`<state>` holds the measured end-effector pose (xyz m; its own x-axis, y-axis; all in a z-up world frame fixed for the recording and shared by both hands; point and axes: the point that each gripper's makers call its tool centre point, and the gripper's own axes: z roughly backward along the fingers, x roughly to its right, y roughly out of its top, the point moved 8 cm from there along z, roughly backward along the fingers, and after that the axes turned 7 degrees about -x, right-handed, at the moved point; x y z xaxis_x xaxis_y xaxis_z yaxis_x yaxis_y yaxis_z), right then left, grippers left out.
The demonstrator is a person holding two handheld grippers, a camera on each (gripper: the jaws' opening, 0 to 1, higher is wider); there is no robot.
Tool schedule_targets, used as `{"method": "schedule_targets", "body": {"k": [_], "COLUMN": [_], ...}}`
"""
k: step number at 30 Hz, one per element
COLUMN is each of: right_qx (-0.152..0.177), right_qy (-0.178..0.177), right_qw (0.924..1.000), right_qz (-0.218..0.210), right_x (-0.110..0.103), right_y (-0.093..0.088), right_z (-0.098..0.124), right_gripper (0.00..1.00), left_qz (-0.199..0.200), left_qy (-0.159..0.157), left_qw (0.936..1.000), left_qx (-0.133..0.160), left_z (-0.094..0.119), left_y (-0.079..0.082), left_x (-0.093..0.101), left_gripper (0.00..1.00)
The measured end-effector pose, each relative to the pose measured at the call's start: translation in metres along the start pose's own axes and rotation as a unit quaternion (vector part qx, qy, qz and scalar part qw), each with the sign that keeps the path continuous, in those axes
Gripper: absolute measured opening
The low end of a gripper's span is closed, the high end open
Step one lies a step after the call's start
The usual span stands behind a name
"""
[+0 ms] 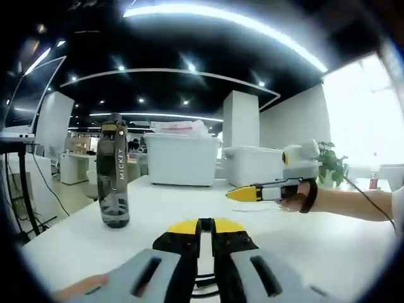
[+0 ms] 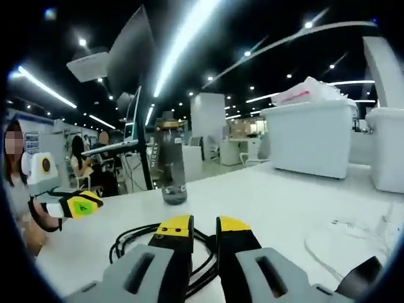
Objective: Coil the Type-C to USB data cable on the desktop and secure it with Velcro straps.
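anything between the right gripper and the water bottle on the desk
In the right gripper view, the black cable loops on the white desk just ahead of the right gripper. Beyond the loops, the stretch up to the water bottle is bare desk.

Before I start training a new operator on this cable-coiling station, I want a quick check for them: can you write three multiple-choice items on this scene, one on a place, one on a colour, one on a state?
1. Where does the black cable lie?
A. On the white desk
B. In a white bin
C. Around the bottle

2. What colour are the tips of the right gripper?
A. Red
B. Yellow
C. Green

3. How does the dark water bottle stand?
A. On its side
B. Upside down
C. Upright

Answers: 1 A, the right gripper view shows its loops on the white desk before the jaws. 2 B, both tips are yellow. 3 C, it stands upright with its cap on top.
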<state>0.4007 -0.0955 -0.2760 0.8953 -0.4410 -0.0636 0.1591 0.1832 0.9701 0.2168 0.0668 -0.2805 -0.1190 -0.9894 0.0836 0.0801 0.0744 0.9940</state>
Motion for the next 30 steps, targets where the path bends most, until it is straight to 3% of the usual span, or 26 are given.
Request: {"method": "schedule_targets", "body": {"k": [4, 7, 11, 13, 16, 20, 25, 27, 30], "right_qx": [0.03, 0.053, 0.118, 0.113, 0.113, 0.094, 0.089, 0.088, 0.091], "right_qy": [-0.012, -0.05, -0.149, -0.197, -0.234, -0.265, -0.278, -0.288, -0.319], "right_qw": [0.9975, 0.9938, 0.979, 0.973, 0.9656, 0.9593, 0.9531, 0.951, 0.9433], "right_qz": [-0.062, -0.084, -0.074, -0.044, -0.012, -0.025, -0.078, -0.069, -0.02], "right_x": [0.011, 0.024, 0.043, 0.049, 0.05, 0.05, 0.055, 0.058, 0.06], "right_y": [-0.003, -0.005, -0.005, -0.009, -0.018, -0.047, -0.076, -0.081, -0.085], "right_z": [0.057, 0.104, 0.178, 0.208, 0.239, 0.267, 0.28, 0.282, 0.285], "right_gripper": [0.14, 0.14, 0.14, 0.14, 0.16, 0.29, 0.32, 0.36, 0.39], "left_qz": [0.013, 0.014, -0.005, -0.012, -0.021, -0.033, -0.052, -0.05, -0.05], "left_qy": [-0.008, -0.024, -0.034, -0.042, -0.045, -0.062, -0.068, -0.061, -0.053], "left_qw": [0.9998, 0.9993, 0.9986, 0.9979, 0.9963, 0.995, 0.9953, 0.9962, 0.9968], "left_qx": [0.015, 0.023, 0.039, 0.048, 0.07, 0.071, 0.044, 0.035, 0.032], "left_z": [-0.006, -0.012, -0.023, -0.031, -0.042, -0.056, -0.07, -0.071, -0.07], "left_y": [0.009, 0.017, 0.033, 0.042, 0.048, 0.039, 0.012, 0.002, -0.006], "left_x": [0.009, 0.022, 0.045, 0.059, 0.075, 0.093, 0.106, 0.105, 0.103], "left_gripper": [0.08, 0.08, 0.08, 0.08, 0.09, 0.09, 0.1, 0.11, 0.14]}}
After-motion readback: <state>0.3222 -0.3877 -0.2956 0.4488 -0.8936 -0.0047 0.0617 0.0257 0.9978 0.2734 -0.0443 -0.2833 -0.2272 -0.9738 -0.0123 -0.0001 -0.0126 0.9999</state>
